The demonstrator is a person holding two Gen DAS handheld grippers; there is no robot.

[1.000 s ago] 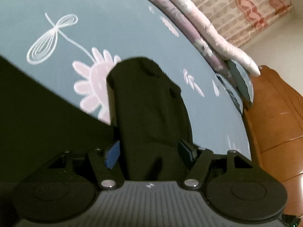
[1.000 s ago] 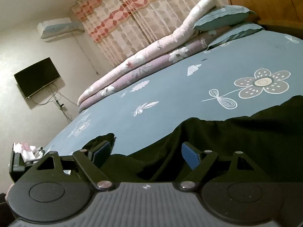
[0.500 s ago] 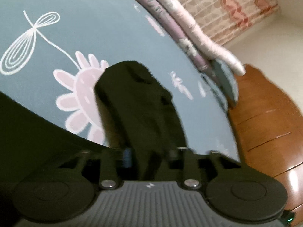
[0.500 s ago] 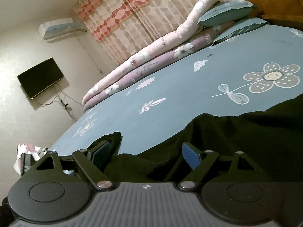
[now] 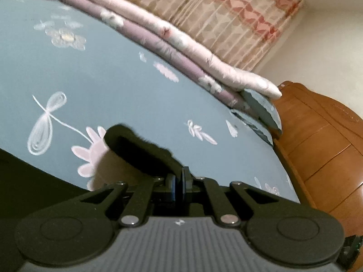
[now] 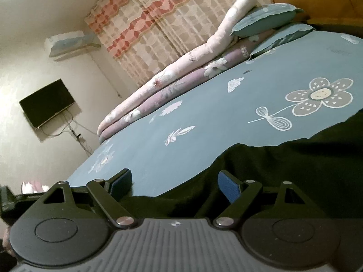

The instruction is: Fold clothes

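Note:
A black garment lies spread on the blue flowered bedsheet. In the left wrist view a narrow end of the garment is lifted off the sheet. My left gripper has its jaws closing tight on that end, blue pads together with cloth pinched between them. More of the black cloth lies at the lower left. My right gripper stands open low over the garment's near edge; its pads touch nothing.
A rolled pink and purple quilt runs along the far side of the bed, with blue pillows by the wooden headboard. A wall television and patterned curtains stand beyond the bed.
My left gripper went from open around the black end to shut on it, then rose and lifted it off the sheet. My right gripper stayed open and still.

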